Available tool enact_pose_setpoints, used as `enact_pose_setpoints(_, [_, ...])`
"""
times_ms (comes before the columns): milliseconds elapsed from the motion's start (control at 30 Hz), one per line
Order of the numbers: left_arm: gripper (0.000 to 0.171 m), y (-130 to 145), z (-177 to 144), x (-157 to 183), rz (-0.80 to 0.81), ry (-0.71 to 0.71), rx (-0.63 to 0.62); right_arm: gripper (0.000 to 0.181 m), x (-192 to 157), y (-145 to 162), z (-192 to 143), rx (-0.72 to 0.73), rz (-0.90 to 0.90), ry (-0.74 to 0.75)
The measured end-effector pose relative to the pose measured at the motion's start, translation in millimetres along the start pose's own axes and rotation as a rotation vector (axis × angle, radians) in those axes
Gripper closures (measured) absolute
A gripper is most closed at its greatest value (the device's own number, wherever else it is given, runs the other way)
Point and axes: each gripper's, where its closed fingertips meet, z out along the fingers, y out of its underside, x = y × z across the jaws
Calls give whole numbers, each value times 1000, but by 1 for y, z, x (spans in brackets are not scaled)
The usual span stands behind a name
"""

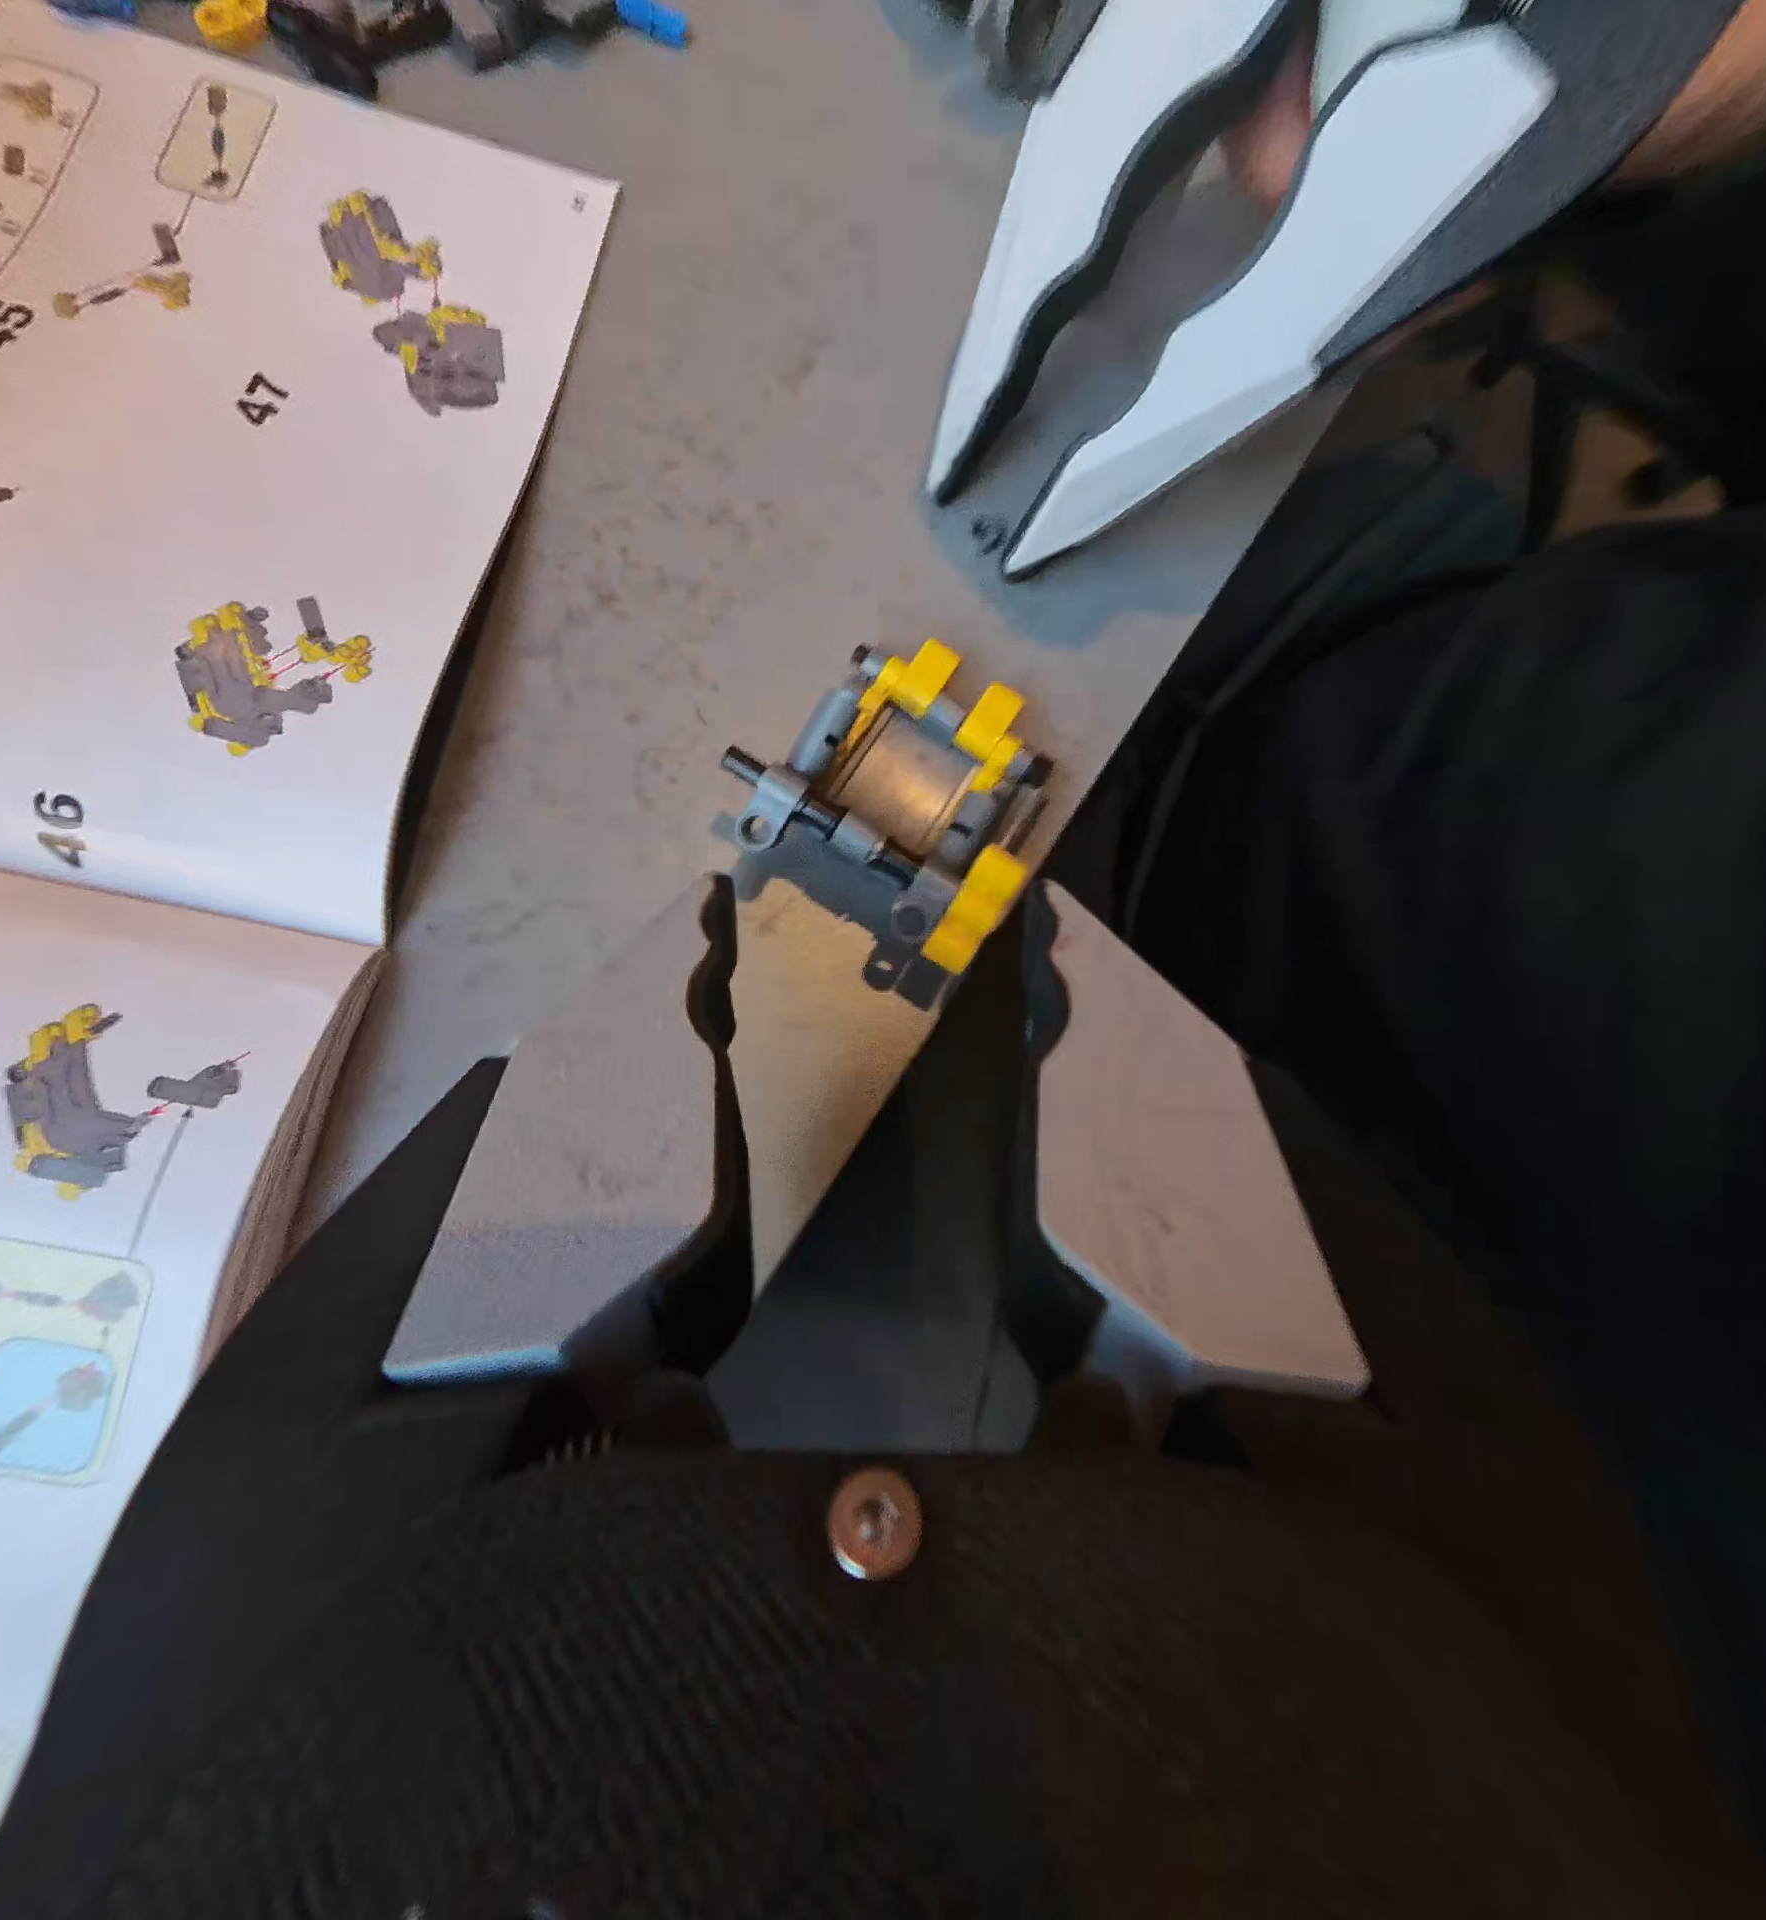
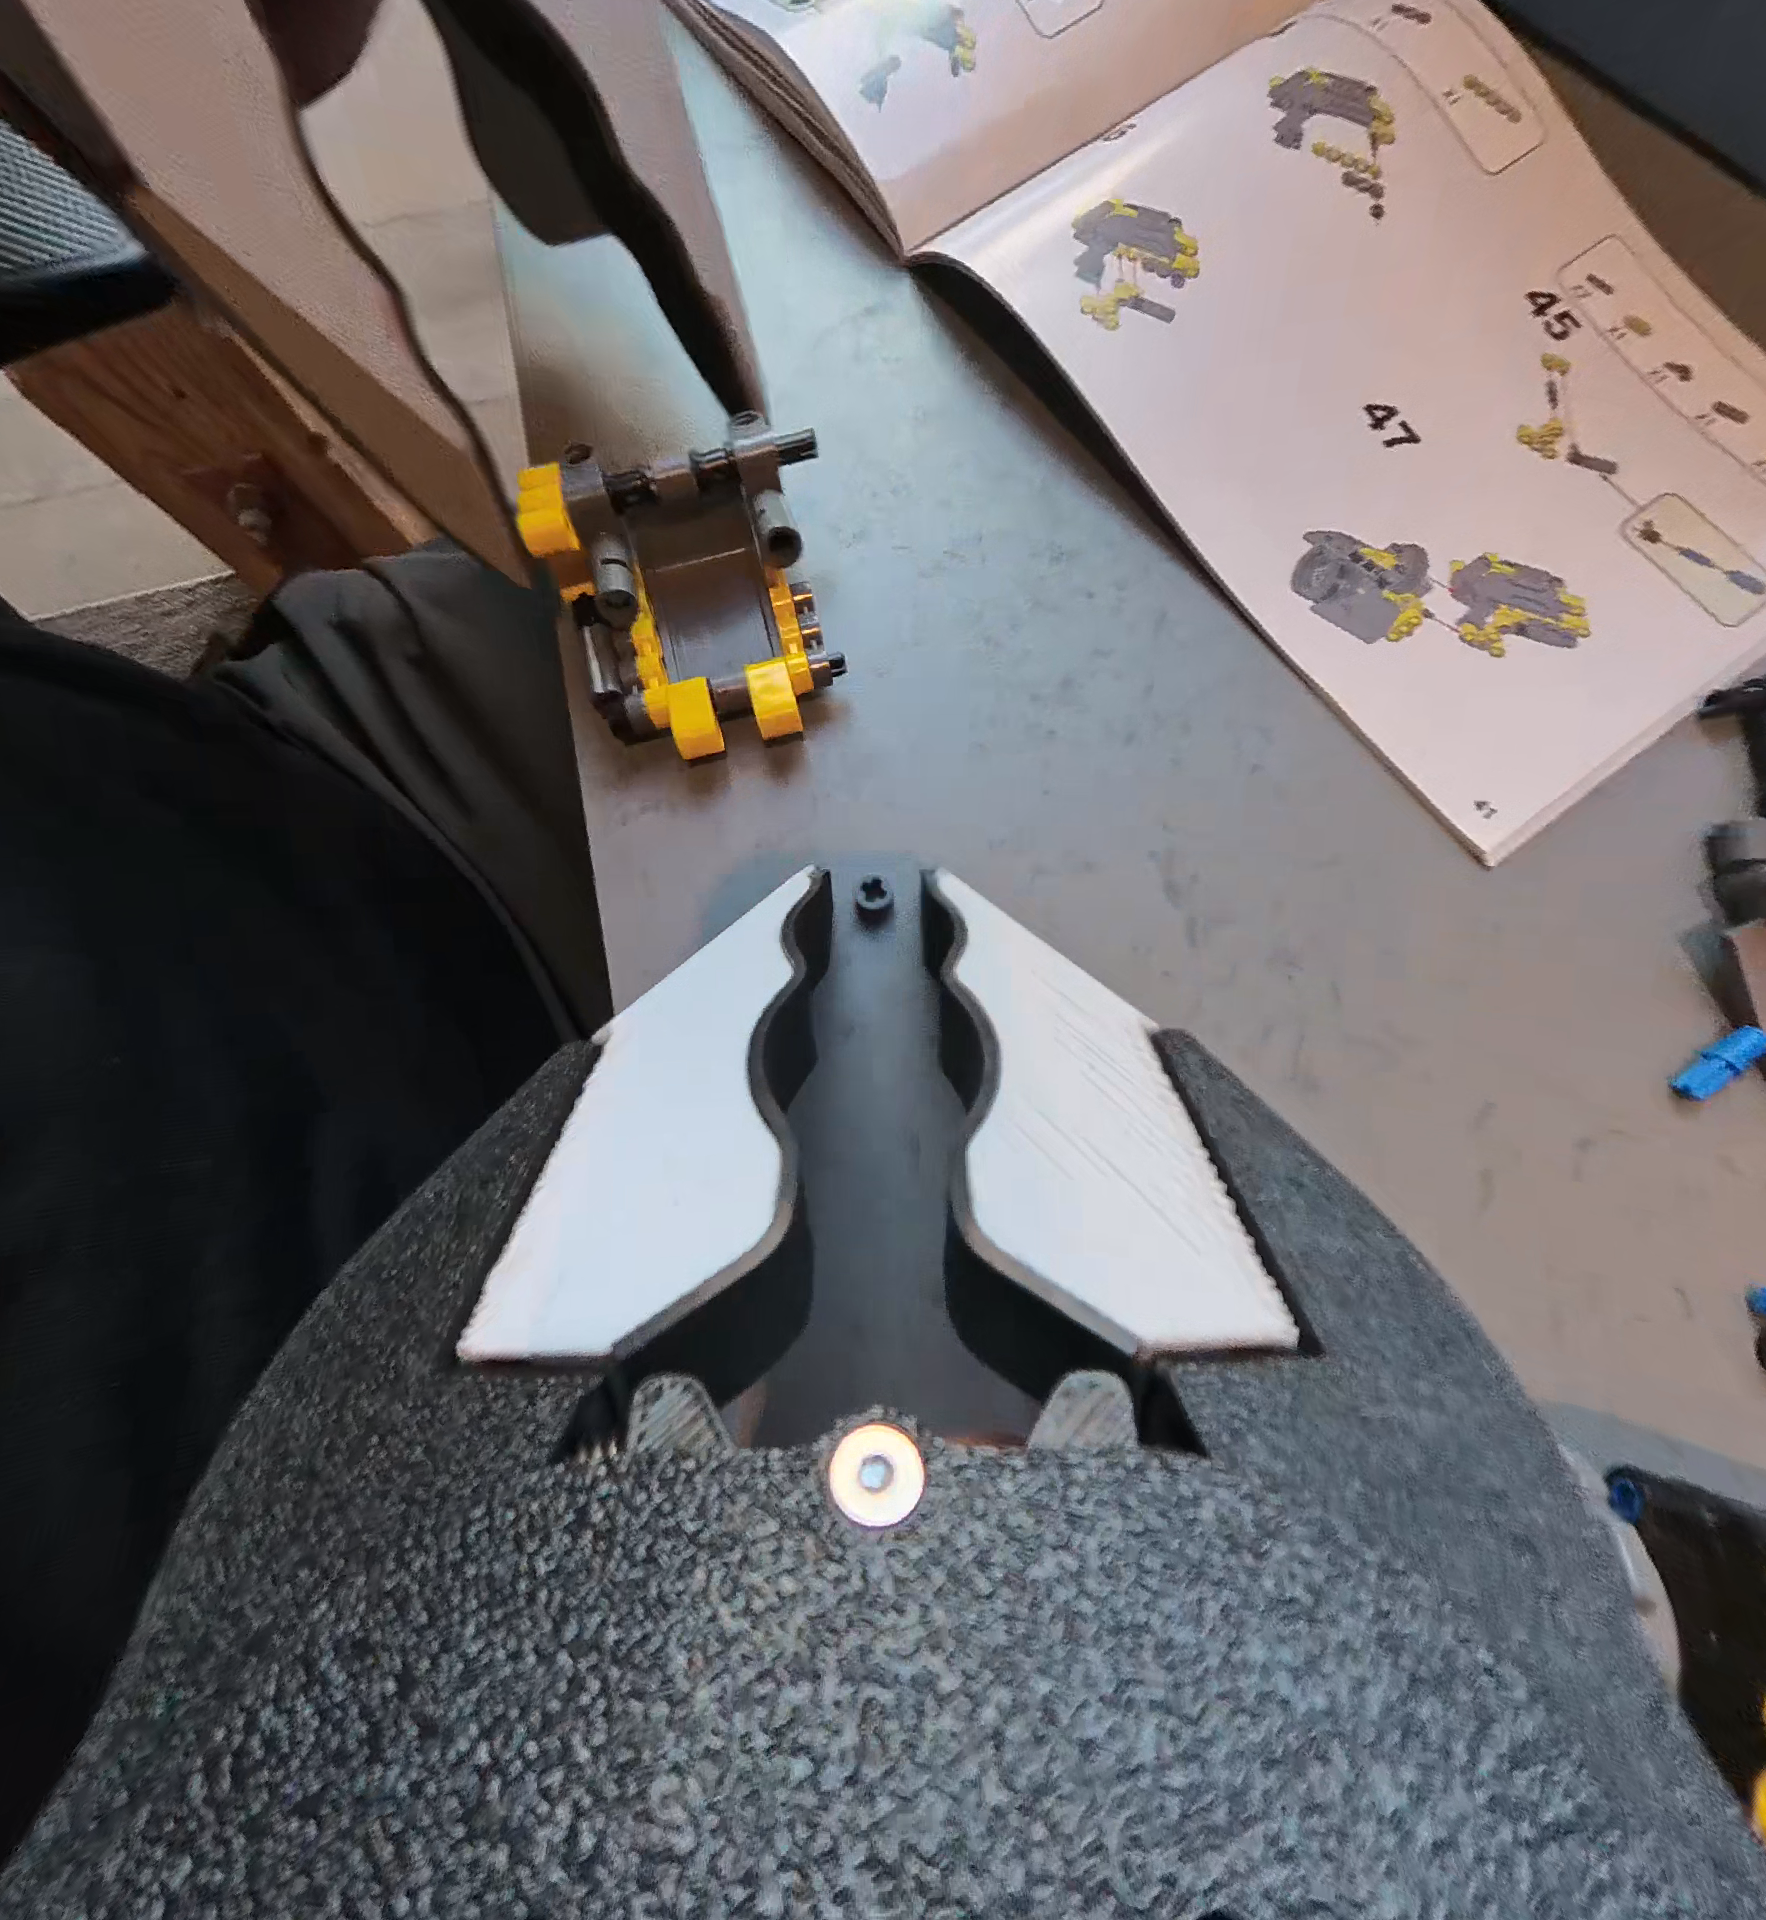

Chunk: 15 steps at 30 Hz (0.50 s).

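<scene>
Two hand-held grippers are mine. Just ahead of my left hand-held gripper [image 1: 874, 904], whose fingers stand wide apart, a grey and yellow brick assembly [image 1: 894, 805] sits at the edge of the grey surface [image 1: 713, 436]. My right hand-held gripper [image 2: 874, 883] has its fingers narrowly parted around a small black pin [image 2: 874, 896]. An open instruction booklet [image 2: 1378, 436] lies beyond, to its right.

Our right hand-held gripper [image 2: 874, 883] has white wavy-edged fingers on a black speckled body with one silver screw. The left hand-held gripper [image 1: 874, 904] shows dark ridged plastic. We wear black clothing [image 2: 183, 987].
</scene>
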Motion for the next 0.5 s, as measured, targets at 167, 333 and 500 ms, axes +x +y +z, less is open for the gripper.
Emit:
enact_pose_setpoints(167, [124, 8, -1, -27, 171, -116, -59, 176, -3, -2, 3, 1, -1, -36])
enact_pose_setpoints(333, [120, -5, -12, -34, 93, -108, 38, 176, -1, -4, 1, 20, 30, -46])
enact_pose_setpoints(500, [109, -15, -5, -9, 72, -45, 85, 168, -4, -3, -1, 26, 29, -80])
